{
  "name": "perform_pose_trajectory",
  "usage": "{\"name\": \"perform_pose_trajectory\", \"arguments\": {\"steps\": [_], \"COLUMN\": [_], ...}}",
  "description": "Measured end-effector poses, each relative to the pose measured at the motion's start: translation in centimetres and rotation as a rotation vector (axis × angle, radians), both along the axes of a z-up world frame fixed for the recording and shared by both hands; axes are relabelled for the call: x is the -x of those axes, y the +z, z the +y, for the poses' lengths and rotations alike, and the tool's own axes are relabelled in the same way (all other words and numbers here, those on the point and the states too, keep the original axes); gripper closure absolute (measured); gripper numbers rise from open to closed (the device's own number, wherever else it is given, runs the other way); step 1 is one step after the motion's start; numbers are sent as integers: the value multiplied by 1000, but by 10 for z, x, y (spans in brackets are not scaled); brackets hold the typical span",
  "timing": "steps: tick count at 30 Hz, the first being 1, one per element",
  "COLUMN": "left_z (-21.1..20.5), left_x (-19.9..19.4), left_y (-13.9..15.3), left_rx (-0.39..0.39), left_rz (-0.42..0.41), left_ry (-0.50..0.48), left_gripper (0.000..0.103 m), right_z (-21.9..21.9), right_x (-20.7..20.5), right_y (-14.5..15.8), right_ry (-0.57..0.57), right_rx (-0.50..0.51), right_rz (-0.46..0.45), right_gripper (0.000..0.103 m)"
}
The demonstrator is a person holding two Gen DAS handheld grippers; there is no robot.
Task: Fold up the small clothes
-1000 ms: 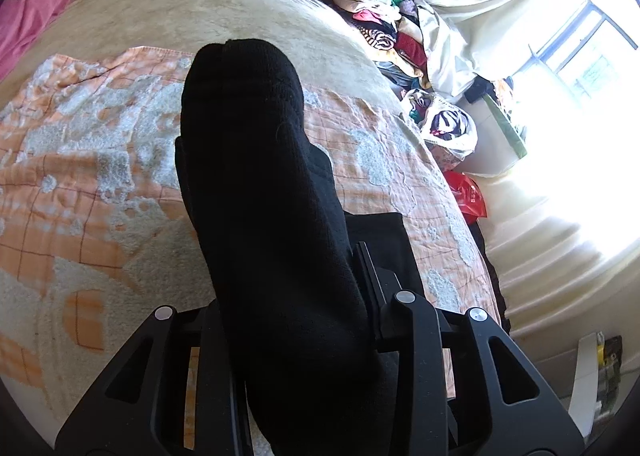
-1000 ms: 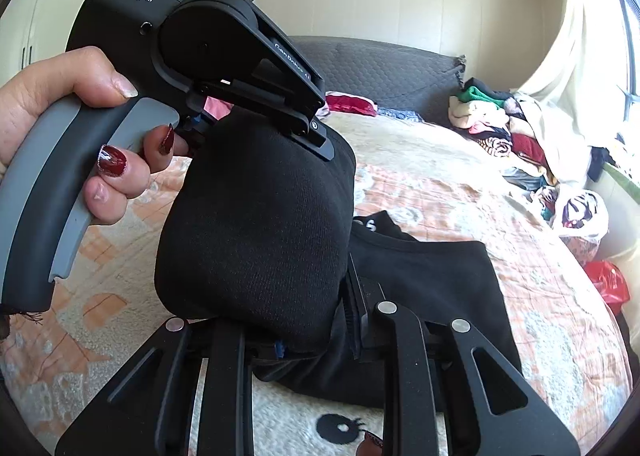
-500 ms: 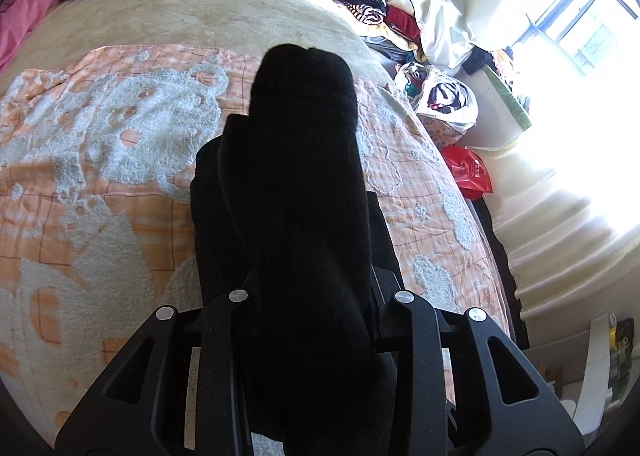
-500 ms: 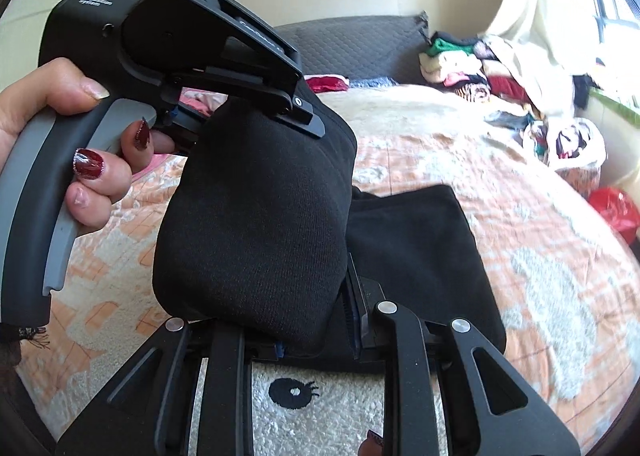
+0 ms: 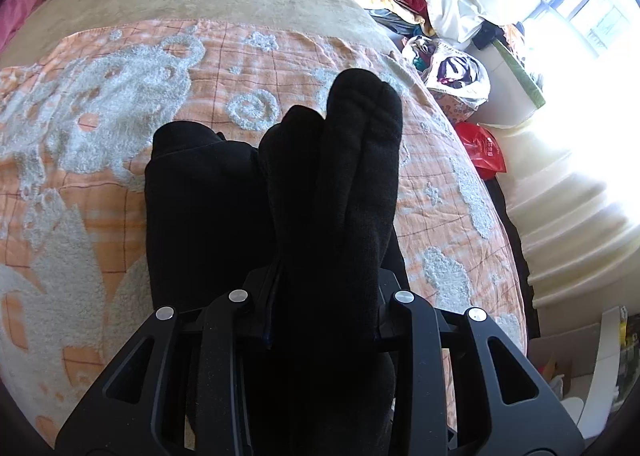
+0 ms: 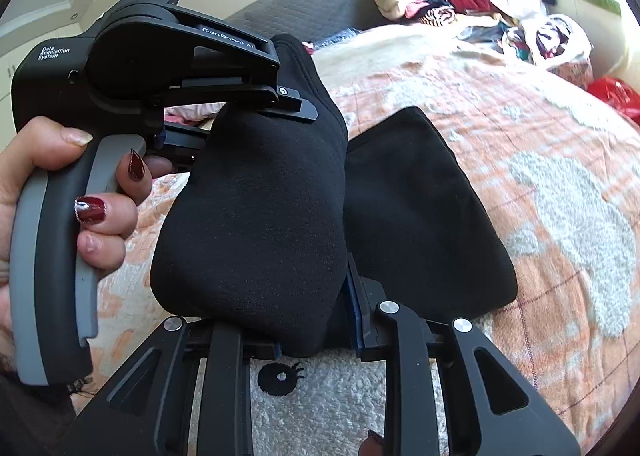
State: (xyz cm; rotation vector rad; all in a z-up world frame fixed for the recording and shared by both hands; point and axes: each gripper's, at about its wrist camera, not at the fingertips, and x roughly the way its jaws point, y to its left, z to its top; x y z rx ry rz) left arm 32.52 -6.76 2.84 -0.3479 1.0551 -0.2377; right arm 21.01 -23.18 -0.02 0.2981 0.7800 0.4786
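Both grippers have carried the black garment lower toward the orange blanket, left gripper and right gripper each clamped on a folded edge, so laying down looks near.

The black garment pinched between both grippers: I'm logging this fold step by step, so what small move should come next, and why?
Probably lower both grippers together to lay the held fold flat. The left gripper and right gripper each clamp an end of the black garment, which hangs doubled above the orange blanket, beside a black part already lying there. Releasing now would likely let it flop open.
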Motion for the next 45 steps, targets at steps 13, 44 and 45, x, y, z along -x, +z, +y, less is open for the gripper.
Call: {"name": "perform_pose_trajectory", "arguments": {"steps": [13, 44, 45], "left_z": [-33, 24, 24], "left_x": [-13, 71, 71], "left_y": [-15, -21, -21], "left_rx": [-2, -136, -140], "left_rz": [26, -153, -155], "left_ry": [-47, -82, -84], "left_gripper": [59, 45, 45], "right_z": [-30, -62, -55], "right_x": [-17, -155, -156], "right_y": [-17, -4, 0], "right_ry": [-44, 212, 217], "right_rx": [-230, -204, -126], "right_rz": [203, 427, 403], "right_gripper": [76, 51, 66]}}
